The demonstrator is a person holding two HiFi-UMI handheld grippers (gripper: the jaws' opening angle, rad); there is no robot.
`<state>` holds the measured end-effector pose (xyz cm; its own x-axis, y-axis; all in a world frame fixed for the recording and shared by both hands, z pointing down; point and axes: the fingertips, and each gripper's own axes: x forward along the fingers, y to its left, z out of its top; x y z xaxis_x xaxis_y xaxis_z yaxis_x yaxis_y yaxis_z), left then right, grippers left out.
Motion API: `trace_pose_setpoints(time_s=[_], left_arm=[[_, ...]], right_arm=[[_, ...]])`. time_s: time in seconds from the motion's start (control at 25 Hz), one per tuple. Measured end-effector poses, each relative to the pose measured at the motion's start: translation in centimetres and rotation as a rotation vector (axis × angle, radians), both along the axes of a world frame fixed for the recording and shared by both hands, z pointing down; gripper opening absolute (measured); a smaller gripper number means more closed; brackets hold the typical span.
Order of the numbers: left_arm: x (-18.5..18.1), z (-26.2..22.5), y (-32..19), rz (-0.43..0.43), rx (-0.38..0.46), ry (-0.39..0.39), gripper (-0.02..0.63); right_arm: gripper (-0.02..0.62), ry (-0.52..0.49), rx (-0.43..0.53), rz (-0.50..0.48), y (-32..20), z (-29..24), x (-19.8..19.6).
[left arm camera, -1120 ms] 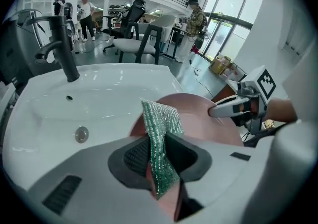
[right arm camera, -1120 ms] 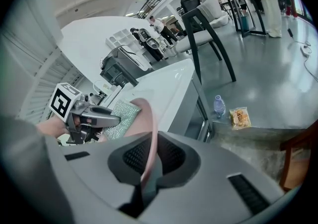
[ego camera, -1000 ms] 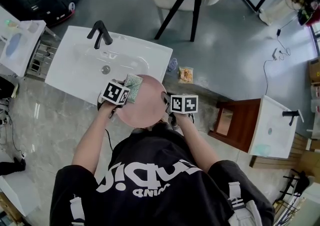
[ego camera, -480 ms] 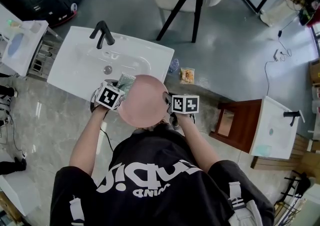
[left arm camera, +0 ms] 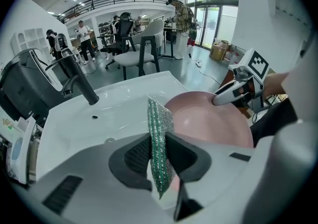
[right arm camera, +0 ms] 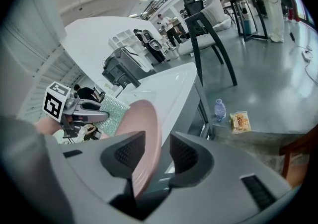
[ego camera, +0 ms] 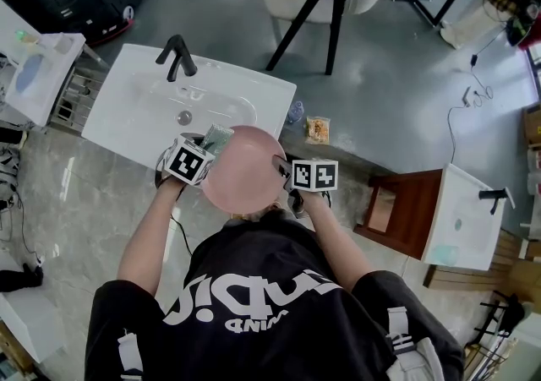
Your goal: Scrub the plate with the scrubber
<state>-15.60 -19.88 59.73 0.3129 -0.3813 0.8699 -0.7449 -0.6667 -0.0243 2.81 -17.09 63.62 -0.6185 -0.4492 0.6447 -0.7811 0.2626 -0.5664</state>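
Presently the scrubber (ego camera: pixel 216 137) is held clamped in the left hand-held gripper (ego camera: pixel 208 144), just beside the upper-left rim of the plate (ego camera: pixel 247 175). The right hand-held gripper (right arm camera: pixel 158 154) has just been opened, with the rim loose between its jaws.

Plate (ego camera: pixel 245 175) right of scrubber (ego camera: pixel 216 138), over sink (ego camera: pixel 135 109)

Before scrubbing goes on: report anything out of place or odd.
The right gripper's fingers have just been opening with the pink plate's rim between them, unclamped at the sink's edge, so it could slip. A bottle and snack packet lie on the floor nearby.
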Motion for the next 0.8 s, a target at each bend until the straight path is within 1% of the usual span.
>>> trace_pose_setpoints(time_s=[0.04, 0.2, 0.32, 0.4, 0.48, 0.6, 0.72, 0.8], left_arm=[[0.1, -0.1, 0.0, 0.001, 0.001, -0.001, 0.095], [0.1, -0.6, 0.3, 0.003, 0.005, 0.011, 0.095], [0.1, -1.3, 0.3, -0.009, 0.008, 0.036, 0.095], [0.1, -2.3, 0.2, -0.026, 0.018, 0.074, 0.095], [0.3, -3.7, 0.1, -0.053, 0.021, 0.135, 0.095], [1.1, -6.4, 0.2, -0.077, 0.042, 0.229, 0.095], [2.2, -9.5, 0.8, -0.077, 0.073, 0.316, 0.095], [2.9, -11.5, 1.1, -0.082, 0.098, 0.374, 0.095]], right_arm=[[0.167, 0.004, 0.002, -0.001, 0.0, -0.1, 0.1], [0.19, 0.02, 0.026, -0.004, -0.1, -0.9, 0.9], [0.198, 0.059, 0.074, -0.03, -0.5, -2.2, 1.4], [0.198, 0.079, 0.121, -0.061, -0.7, -3.6, 1.3], [0.192, 0.085, 0.163, -0.103, -0.9, -5.4, 1.0], [0.122, 0.101, 0.233, -0.172, -0.8, -8.5, 0.3], [0.038, 0.089, 0.34, -0.201, -0.8, -12.5, -0.3], [0.021, 0.055, 0.407, -0.202, -0.7, -15.2, -0.6]])
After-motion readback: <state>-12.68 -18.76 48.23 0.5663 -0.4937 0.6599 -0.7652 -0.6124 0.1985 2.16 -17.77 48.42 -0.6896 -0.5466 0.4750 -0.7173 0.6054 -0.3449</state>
